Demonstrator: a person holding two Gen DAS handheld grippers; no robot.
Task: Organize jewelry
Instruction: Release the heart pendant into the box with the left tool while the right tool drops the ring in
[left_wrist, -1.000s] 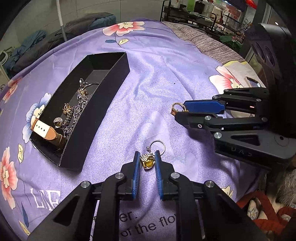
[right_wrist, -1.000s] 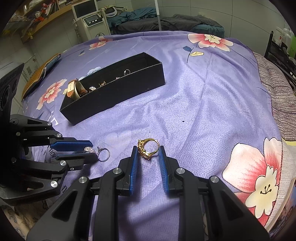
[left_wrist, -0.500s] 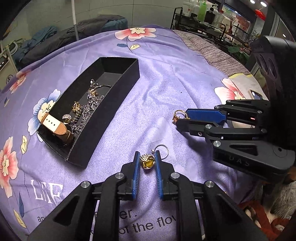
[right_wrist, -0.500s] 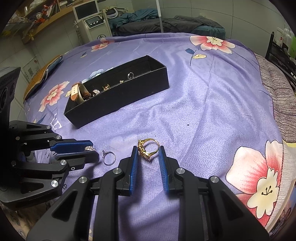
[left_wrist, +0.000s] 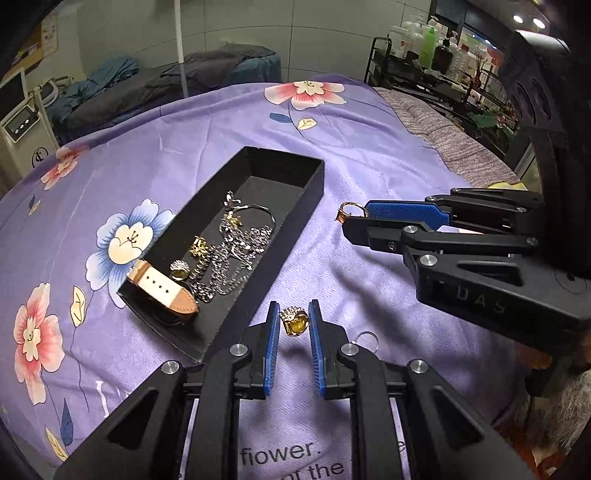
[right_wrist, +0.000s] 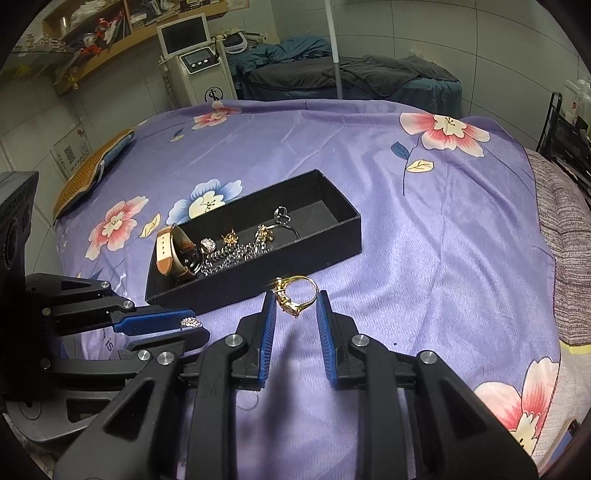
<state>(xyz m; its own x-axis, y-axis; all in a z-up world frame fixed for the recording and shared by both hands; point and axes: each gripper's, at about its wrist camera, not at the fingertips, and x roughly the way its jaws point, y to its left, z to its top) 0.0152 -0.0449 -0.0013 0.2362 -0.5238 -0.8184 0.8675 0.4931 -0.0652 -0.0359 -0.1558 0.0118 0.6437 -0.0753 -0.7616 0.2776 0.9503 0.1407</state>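
My left gripper (left_wrist: 293, 320) is shut on a gold ring with a sparkly top (left_wrist: 293, 322), held just off the near right corner of the black box (left_wrist: 221, 325). My right gripper (right_wrist: 295, 301) is shut on a thin gold ring with a stone setting (right_wrist: 295, 293), above the cloth in front of the box (right_wrist: 258, 288). The left wrist view shows the right gripper (left_wrist: 345, 216) beside the box's right wall; the right wrist view shows the left gripper (right_wrist: 192, 325) at lower left. The box holds a tan watch (left_wrist: 162, 288), a silver chain (left_wrist: 229, 254) and small gold pieces.
A plain silver ring (left_wrist: 367, 338) lies on the purple flowered cloth (left_wrist: 369, 147) behind my left fingers. A woven item (right_wrist: 92, 170) rests at the cloth's far left edge. A machine with a screen (right_wrist: 195, 70) and a shelf rack (left_wrist: 424, 66) stand beyond the bed.
Both grippers have lifted with their rings and moved toward the black box. The silver ring stayed on the cloth and now lies behind my left fingers.
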